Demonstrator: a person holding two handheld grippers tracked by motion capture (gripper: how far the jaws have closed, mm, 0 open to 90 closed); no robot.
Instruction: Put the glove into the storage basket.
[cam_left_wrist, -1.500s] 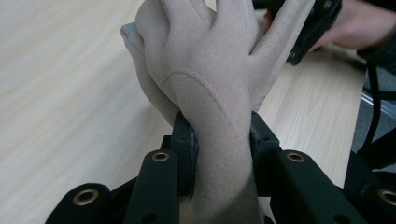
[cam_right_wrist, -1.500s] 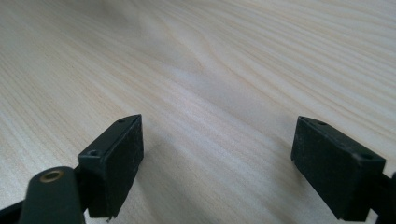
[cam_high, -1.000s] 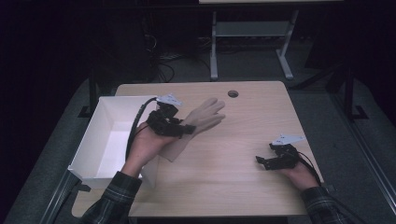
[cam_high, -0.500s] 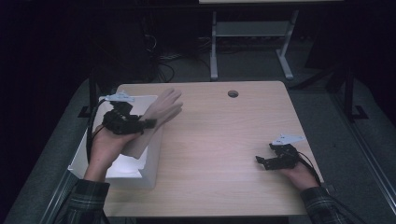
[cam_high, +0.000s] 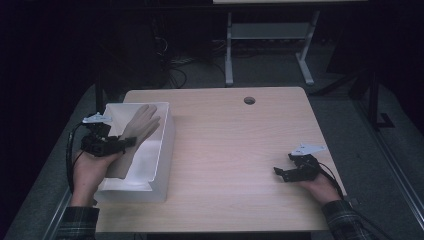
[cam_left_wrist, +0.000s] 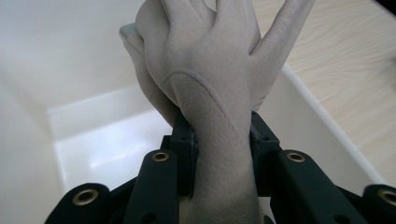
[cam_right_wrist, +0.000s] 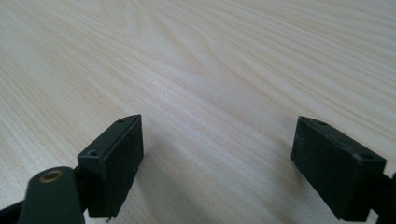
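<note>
The glove (cam_left_wrist: 210, 93) could catch on the wall of the white bin (cam_high: 162, 150) and drape over its rim instead of dropping inside, because its fingers point toward the surface (cam_high: 240, 165) side. The left gripper (cam_high: 112, 145) has its jaws closed on the glove's cuff, with the fingers standing out past them above the bin's inside. The right gripper (cam_high: 290, 172) rests on the surface well apart from the bin, jaws wide and holding nothing.
</note>
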